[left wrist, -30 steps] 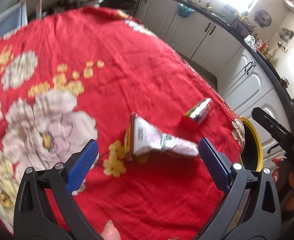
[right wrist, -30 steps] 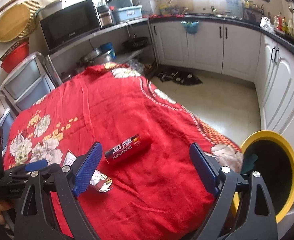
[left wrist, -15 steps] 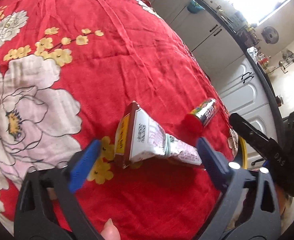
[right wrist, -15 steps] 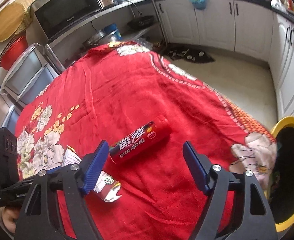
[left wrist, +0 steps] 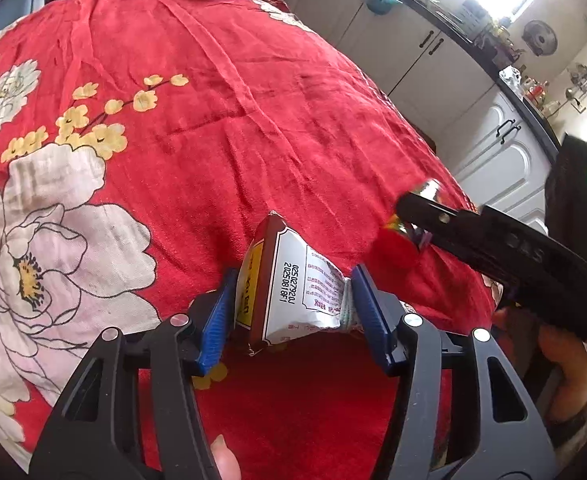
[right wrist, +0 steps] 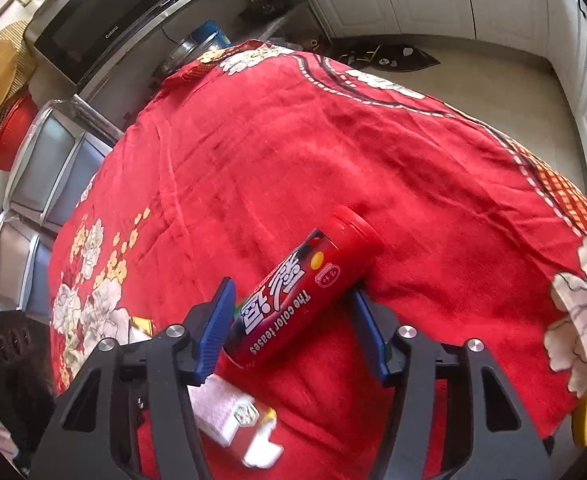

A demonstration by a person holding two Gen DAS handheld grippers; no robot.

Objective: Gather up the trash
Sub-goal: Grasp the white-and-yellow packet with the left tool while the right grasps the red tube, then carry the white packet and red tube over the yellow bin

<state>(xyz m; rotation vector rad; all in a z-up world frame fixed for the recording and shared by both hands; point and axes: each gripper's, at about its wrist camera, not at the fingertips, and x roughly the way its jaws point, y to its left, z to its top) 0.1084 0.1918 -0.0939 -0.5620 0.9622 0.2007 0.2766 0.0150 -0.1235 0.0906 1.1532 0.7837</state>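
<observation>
A crumpled white, brown and yellow drink carton [left wrist: 293,288] lies on the red flowered tablecloth [left wrist: 253,120]. My left gripper [left wrist: 293,312] is closing on it, its blue pads touching the carton's two sides. A red candy tube [right wrist: 301,296] with white lettering lies at a slant between the pads of my right gripper [right wrist: 293,320], whose jaws are closing too and touch it on both sides. From the left wrist, a black finger [left wrist: 453,220] of the right gripper covers most of the tube. The carton [right wrist: 229,412] also shows below the right gripper's left finger.
A yellow-rimmed bin [right wrist: 583,420] stands off the table's right edge. White cabinets [left wrist: 413,64] and a dark counter run along the far side. A microwave [right wrist: 93,28] and drawers [right wrist: 41,168] stand beyond the table's far left end.
Both grippers came down toward the table and narrowed from wide open. The left one now touches the carton, the right one the tube. The right gripper moved in beside the left.
</observation>
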